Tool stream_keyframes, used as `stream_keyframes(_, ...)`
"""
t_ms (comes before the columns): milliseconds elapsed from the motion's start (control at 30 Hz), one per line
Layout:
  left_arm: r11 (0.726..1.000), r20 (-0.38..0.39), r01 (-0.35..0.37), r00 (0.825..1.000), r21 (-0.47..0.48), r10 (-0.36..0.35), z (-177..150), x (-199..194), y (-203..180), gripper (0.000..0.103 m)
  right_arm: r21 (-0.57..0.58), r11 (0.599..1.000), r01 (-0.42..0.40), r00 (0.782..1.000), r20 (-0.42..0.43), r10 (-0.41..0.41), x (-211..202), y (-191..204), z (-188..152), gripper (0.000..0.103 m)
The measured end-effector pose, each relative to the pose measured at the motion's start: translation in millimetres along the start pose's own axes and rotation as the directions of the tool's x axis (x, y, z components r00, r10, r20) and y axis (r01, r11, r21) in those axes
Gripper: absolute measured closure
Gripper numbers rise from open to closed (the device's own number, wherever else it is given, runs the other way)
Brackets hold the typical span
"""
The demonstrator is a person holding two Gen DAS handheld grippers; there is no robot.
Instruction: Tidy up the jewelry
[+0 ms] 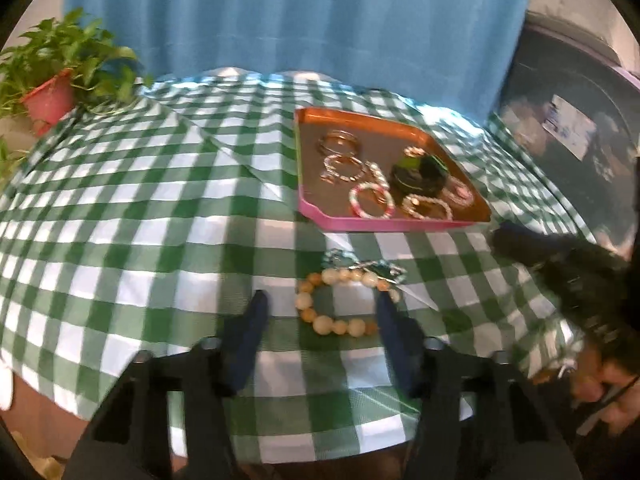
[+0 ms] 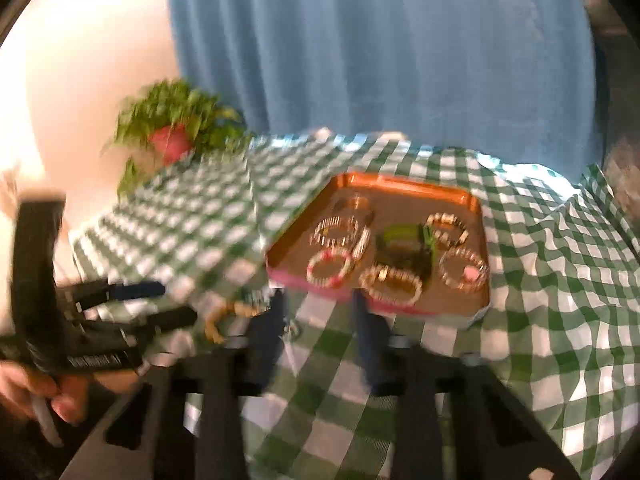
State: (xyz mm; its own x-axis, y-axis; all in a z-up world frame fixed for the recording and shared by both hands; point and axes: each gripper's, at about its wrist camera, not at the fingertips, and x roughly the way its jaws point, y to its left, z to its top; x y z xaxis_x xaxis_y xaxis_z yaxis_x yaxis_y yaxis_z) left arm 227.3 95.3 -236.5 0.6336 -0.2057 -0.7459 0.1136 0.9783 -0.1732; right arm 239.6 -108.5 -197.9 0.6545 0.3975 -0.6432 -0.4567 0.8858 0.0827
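A bracelet of large cream and orange beads point(image 1: 340, 300) lies on the green checked tablecloth, just in front of a pink tray point(image 1: 400, 224) that holds several bracelets and a dark green item point(image 1: 416, 174). A small silvery blue piece point(image 1: 360, 266) lies against the bead bracelet. My left gripper point(image 1: 322, 308) is open, its fingers on either side of the bead bracelet. My right gripper point(image 2: 318, 308) is open and empty, just before the tray's point(image 2: 348, 292) near edge; it shows blurred at the right of the left wrist view point(image 1: 560, 264). The left gripper point(image 2: 168, 304) and the bead bracelet point(image 2: 228, 316) show at the left of the right wrist view.
A potted plant in a red pot point(image 1: 52, 92) stands at the table's far left corner. A blue curtain point(image 1: 300, 16) hangs behind the table. A dark bin or chair point(image 1: 568, 128) stands to the right. The tablecloth is wrinkled at the right point(image 2: 560, 240).
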Motion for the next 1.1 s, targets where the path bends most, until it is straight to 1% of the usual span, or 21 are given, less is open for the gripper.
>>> stream_keyframes(67, 1.0, -0.01, 0.0, 1.0, 0.028, 0.0, 1.5, 3.4, -3.0, 0.058, -0.006, 1.0, -0.012, 0.999, -0.035, 0.012, 12.7, 1.9, -5.3, 0.089)
stream_keyframes(133, 0.999, -0.021, -0.002, 1.0, 0.042, 0.002, 3.6, 7.8, -3.0, 0.058, 0.017, 0.998, -0.054, 0.997, -0.061, 0.055, 25.5, -1.7, -4.8, 0.089)
stream_keyframes(267, 0.999, -0.049, -0.02, 0.999, 0.036, 0.022, 9.2, 22.0, 2.5, 0.058, -0.011, 0.998, -0.062, 0.997, -0.053, 0.061, 39.1, -0.5, 1.5, 0.089)
stream_keyframes(367, 0.999, -0.089, -0.021, 0.996, 0.031, 0.023, 13.4, 39.2, 8.1, 0.058, -0.043, 0.996, -0.082, 0.993, -0.085, 0.078, 56.4, 5.7, 3.1, 0.089)
stream_keyframes(433, 0.999, -0.136, -0.013, 0.991, 0.039, 0.019, 14.6, 52.6, 10.9, 0.064, -0.075, 0.993, -0.094, 0.988, -0.129, 0.083, 71.8, 13.3, 1.4, 0.089)
stream_keyframes(467, 0.998, -0.123, -0.02, 0.992, 0.056, 0.026, 16.1, 53.6, 9.9, 0.067, -0.086, 0.992, -0.094, 0.986, -0.144, 0.081, 75.7, 15.0, 0.3, 0.089)
stream_keyframes(500, 0.997, -0.133, -0.018, 0.991, 0.069, 0.027, 17.4, 55.9, 9.0, 0.074, -0.096, 0.991, -0.094, 0.984, -0.16, 0.077, 80.8, 17.5, -1.0, 0.089)
stream_keyframes(533, 0.996, -0.134, -0.015, 0.991, 0.084, 0.026, 18.1, 57.6, 8.2, 0.075, -0.1, 0.99, -0.104, 0.979, -0.187, 0.084, 86.7, 19.3, -2.7, 0.089)
stream_keyframes(600, 0.995, -0.131, -0.026, 0.991, 0.098, 0.039, 17.6, 58.9, 7.0, 0.079, -0.091, 0.989, -0.115, 0.973, -0.211, 0.094, 92.4, 18.7, -5.6, 0.089)
stream_keyframes(767, 0.989, -0.122, -0.056, 0.99, 0.136, 0.073, 18.7, 62.4, 0.2, 0.084, -0.132, 0.981, -0.142, 0.97, -0.216, 0.111, 93.9, 21.6, -8.9, 0.088)
stream_keyframes(833, 0.989, -0.127, -0.046, 0.99, 0.141, 0.064, 19.9, 63.3, -0.3, 0.088, -0.144, 0.977, -0.156, 0.968, -0.217, 0.123, 93.6, 23.1, -10.0, 0.096)
stream_keyframes(900, 0.99, -0.132, -0.038, 0.99, 0.136, 0.056, 21.3, 64.0, 1.1, 0.091, -0.144, 0.976, -0.163, 0.967, -0.22, 0.129, 93.4, 24.2, -9.4, 0.099)
stream_keyframes(1000, 0.992, -0.137, -0.029, 0.989, 0.119, 0.046, 23.1, 64.2, 2.7, 0.091, -0.145, 0.979, -0.144, 0.969, -0.221, 0.11, 93.5, 27.4, -8.2, 0.099)
stream_keyframes(1100, 0.997, -0.148, 0.0, 0.989, 0.081, 0.012, 24.1, 64.0, 4.8, 0.091, -0.127, 0.984, -0.126, 0.97, -0.222, 0.096, 91.5, 22.2, -7.2, 0.099)
